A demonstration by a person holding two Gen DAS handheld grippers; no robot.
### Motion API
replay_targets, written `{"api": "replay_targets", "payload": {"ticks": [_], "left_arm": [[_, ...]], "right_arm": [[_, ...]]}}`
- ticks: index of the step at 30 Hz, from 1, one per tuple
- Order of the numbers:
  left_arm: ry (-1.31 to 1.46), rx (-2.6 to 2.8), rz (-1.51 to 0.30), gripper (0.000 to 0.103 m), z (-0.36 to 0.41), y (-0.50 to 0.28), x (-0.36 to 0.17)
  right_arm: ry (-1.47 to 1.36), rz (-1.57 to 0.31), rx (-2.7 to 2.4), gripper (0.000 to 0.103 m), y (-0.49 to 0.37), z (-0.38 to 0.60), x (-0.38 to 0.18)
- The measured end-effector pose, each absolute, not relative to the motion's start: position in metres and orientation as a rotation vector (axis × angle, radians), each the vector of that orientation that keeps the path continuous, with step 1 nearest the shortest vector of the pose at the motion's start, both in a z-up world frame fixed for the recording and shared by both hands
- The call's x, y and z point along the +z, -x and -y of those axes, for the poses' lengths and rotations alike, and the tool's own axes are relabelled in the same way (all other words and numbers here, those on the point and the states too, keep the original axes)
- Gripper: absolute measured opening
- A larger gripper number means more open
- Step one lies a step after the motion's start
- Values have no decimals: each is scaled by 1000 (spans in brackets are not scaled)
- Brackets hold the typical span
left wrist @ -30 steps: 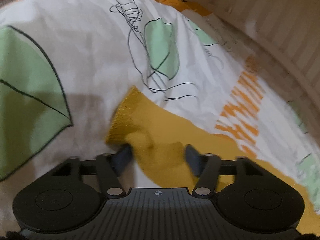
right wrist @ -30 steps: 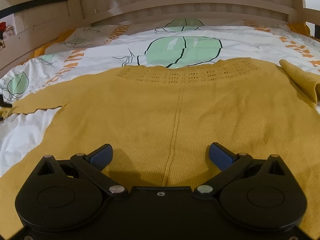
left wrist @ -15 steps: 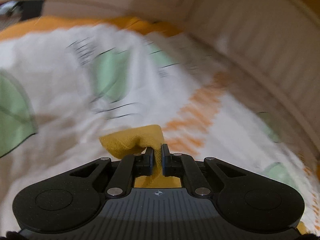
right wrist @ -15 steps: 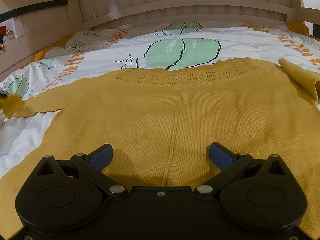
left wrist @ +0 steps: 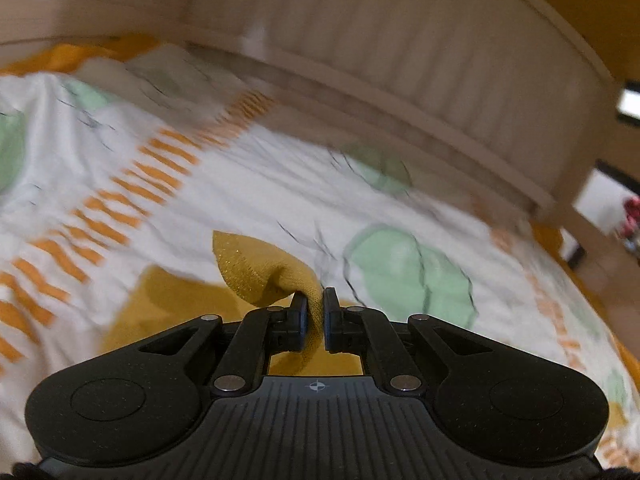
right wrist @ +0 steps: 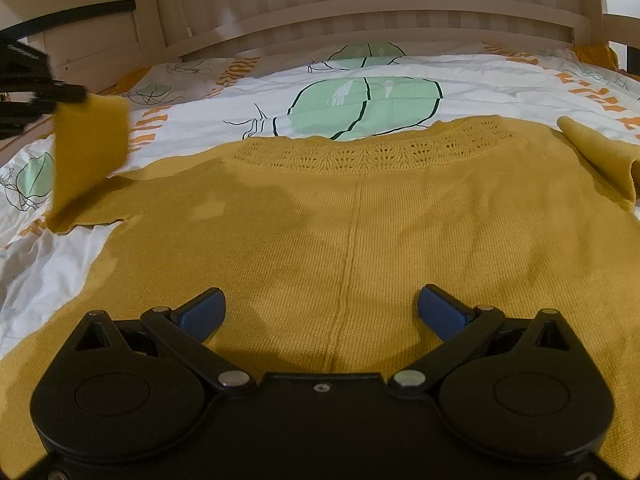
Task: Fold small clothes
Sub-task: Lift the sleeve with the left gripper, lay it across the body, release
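I have the left gripper [left wrist: 315,314] clamped on the cuff [left wrist: 256,276] of the sleeve [right wrist: 90,152], lifted clear of the duvet [right wrist: 400,68]. Right gripper [right wrist: 320,312] is wide open, empty, above the sweater [right wrist: 360,220], which lies flat on the bed. Risks: the thin pinch slips mid-swing, the sleeve drags the body askew since nothing pins it, or it lands bunched.

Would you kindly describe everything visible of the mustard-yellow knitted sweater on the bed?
The mustard-yellow knitted sweater lies spread flat on the white leaf-print duvet, with an openwork lace band at its far edge and a seam down the middle. One sleeve is lifted off the bed, its cuff pinched in the shut left gripper; the other sleeve lies folded inward. The open right gripper hovers over its near part.
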State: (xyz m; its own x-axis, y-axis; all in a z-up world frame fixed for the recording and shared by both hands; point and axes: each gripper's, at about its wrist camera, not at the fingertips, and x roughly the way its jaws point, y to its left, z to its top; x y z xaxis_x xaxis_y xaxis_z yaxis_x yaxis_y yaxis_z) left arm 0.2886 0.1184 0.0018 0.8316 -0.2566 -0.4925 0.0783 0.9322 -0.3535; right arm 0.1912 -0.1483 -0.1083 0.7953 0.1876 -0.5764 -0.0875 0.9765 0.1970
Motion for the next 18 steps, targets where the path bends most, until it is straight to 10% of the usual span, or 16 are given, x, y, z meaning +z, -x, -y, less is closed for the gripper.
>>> {"api": "replay_targets", "payload": {"ticks": [11, 18], "left_arm": [[215, -342, -728, 9, -56, -297, -41], [215, -411, -706, 34, -52, -291, -26]], "right_arm": [[-160, -644, 147, 103, -193, 148, -106], [-130, -680, 150, 103, -195, 145, -103]]}}
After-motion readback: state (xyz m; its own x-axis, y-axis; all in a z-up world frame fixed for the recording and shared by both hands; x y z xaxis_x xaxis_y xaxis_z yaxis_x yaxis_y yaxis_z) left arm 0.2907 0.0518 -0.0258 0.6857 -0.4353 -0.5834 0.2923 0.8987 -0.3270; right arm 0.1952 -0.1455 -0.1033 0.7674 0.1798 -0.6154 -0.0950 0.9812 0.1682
